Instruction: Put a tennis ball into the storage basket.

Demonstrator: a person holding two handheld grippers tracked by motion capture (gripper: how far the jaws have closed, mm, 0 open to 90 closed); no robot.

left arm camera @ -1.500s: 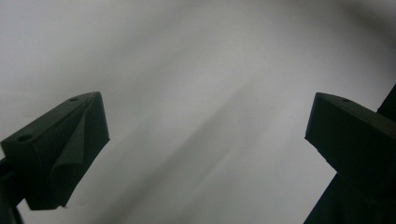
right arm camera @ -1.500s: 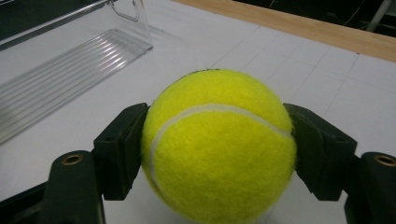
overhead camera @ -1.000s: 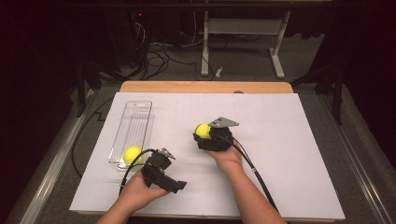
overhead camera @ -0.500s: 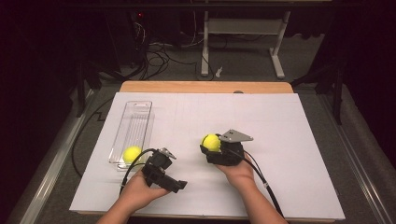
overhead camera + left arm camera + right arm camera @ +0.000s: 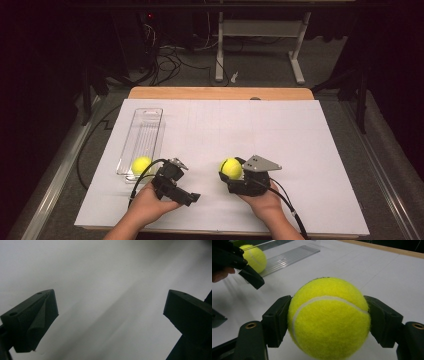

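Observation:
A yellow tennis ball (image 5: 230, 166) (image 5: 329, 317) sits clamped between the two black jaws of my right gripper (image 5: 234, 173) (image 5: 329, 322), low over the white table near its front edge. A second yellow tennis ball (image 5: 141, 164) (image 5: 254, 257) lies at the near end of a clear plastic tray (image 5: 145, 130) (image 5: 292, 255) on the left. Just right of that tray, my left gripper (image 5: 176, 186) (image 5: 110, 312) hovers over bare white surface, jaws wide apart with nothing between them. In the right gripper view the left gripper (image 5: 239, 262) appears at the upper left.
White sheeting (image 5: 280, 135) covers the table, with a wooden edge (image 5: 220, 93) at the far side. Metal rails (image 5: 385, 170) run along both sides. Beyond the table are cables (image 5: 170, 55) and a stand's legs (image 5: 295, 55) on the floor.
My right gripper has carried its tennis ball toward the near edge of the table and slightly right. The left gripper, the tray and the other ball have stayed put.

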